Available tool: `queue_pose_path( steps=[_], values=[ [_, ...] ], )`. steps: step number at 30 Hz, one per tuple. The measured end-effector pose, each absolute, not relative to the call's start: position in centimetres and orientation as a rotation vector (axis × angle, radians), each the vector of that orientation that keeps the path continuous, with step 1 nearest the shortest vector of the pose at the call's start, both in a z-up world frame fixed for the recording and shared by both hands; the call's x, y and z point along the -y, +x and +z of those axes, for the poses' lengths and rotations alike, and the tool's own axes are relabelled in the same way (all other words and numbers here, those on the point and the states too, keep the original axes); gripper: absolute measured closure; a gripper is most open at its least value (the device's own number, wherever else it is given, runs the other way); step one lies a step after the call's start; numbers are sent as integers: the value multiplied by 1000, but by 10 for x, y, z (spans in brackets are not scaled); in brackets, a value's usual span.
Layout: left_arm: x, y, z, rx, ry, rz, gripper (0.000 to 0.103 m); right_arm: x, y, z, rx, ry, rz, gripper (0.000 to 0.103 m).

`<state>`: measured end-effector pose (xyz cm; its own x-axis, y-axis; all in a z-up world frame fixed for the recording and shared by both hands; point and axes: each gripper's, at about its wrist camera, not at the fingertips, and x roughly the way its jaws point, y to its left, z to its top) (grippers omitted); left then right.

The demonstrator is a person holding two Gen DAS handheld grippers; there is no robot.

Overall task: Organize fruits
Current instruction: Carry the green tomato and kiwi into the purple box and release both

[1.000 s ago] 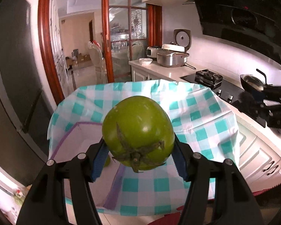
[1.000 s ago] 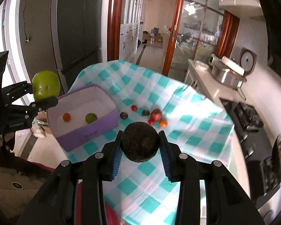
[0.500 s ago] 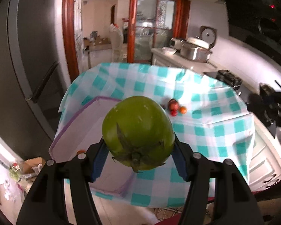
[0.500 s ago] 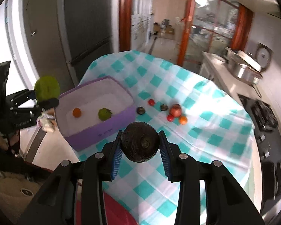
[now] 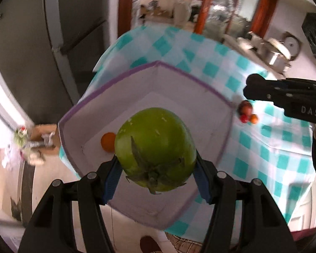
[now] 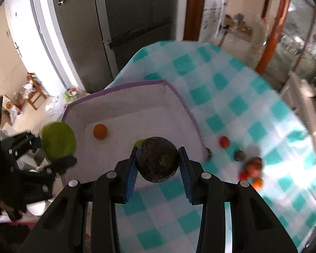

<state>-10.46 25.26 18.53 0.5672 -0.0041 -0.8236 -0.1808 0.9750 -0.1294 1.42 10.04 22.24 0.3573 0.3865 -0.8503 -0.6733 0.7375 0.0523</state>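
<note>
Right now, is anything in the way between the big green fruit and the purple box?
Nothing visible blocks it. The green fruit, held in the left hand-held gripper, hangs over the open purple box; only a small orange fruit lies inside.

The left gripper (image 5: 157, 168) clamps a large green fruit (image 5: 155, 149) between its blue pads, stem end facing the camera — it hangs above the purple-rimmed box (image 5: 200, 86). A small orange fruit (image 5: 107, 141) lies in the box, left of the green one. On the checked cloth (image 5: 284, 147) to the right sits a cluster of small red and orange fruits (image 5: 247, 113), beneath the other black gripper (image 5: 250, 88).
</note>
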Motion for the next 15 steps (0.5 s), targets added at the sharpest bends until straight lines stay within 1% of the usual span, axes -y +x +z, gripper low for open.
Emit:
queue_pose_path(
  steps=[6, 13, 15],
  values=[
    [-272, -71, 146, -1070, -267, 200, 41, -140, 59, 156, -1115, -356, 737, 65],
    [-295, -11, 105, -1180, -316, 273, 41, -201, 106, 97, -1244, -379, 789, 65],
    [-300, 11, 90, -1239, -322, 286, 41, -218, 118, 83, -1267, -394, 786, 65]
  ],
)
